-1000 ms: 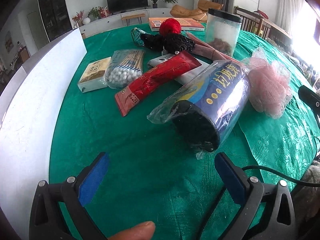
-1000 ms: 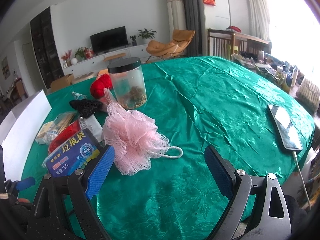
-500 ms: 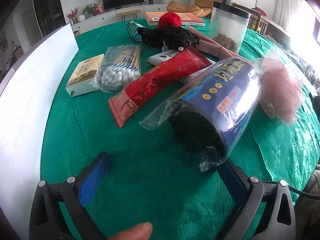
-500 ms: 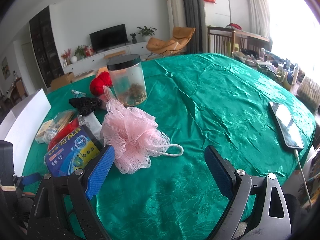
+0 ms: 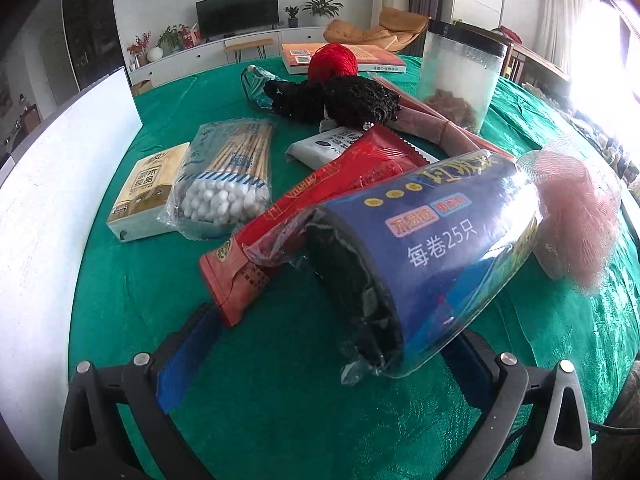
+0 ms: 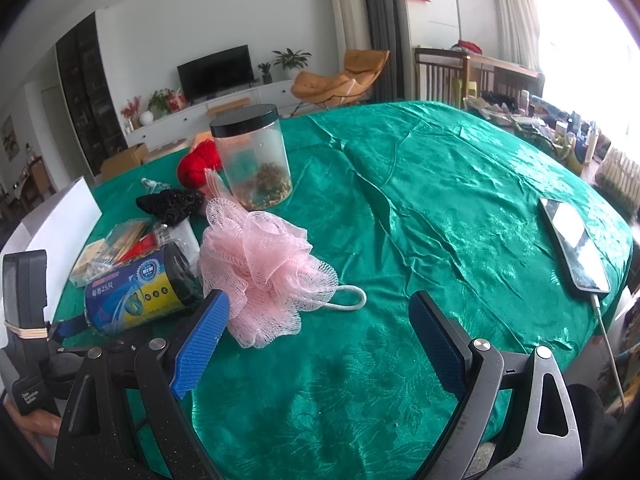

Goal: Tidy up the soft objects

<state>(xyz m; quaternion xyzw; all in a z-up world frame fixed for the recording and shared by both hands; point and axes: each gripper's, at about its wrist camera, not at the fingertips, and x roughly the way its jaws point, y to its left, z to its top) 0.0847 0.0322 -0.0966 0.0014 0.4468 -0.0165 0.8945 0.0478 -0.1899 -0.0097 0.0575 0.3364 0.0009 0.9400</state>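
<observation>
- Slick clear film wraps the blue cylindrical roll of black bin bags (image 5: 436, 256), which lies on the green satin tablecloth (image 5: 280, 408) with its near end between the wide-open fingers of the left gripper (image 5: 324, 344); a squeeze on that film could let the roll squirt out.
- The red foil sachet (image 5: 320, 196) lies just beside the roll, and the left finger could catch its corner.
- The pink mesh bath pouf (image 6: 264, 268) sits just ahead of the right gripper (image 6: 320, 340), whose jaws stand wide and empty; its white cord loop (image 6: 352, 300) might snag.
- Compared with a second ago, the left gripper has closed in on the roll; the right has barely moved.
</observation>
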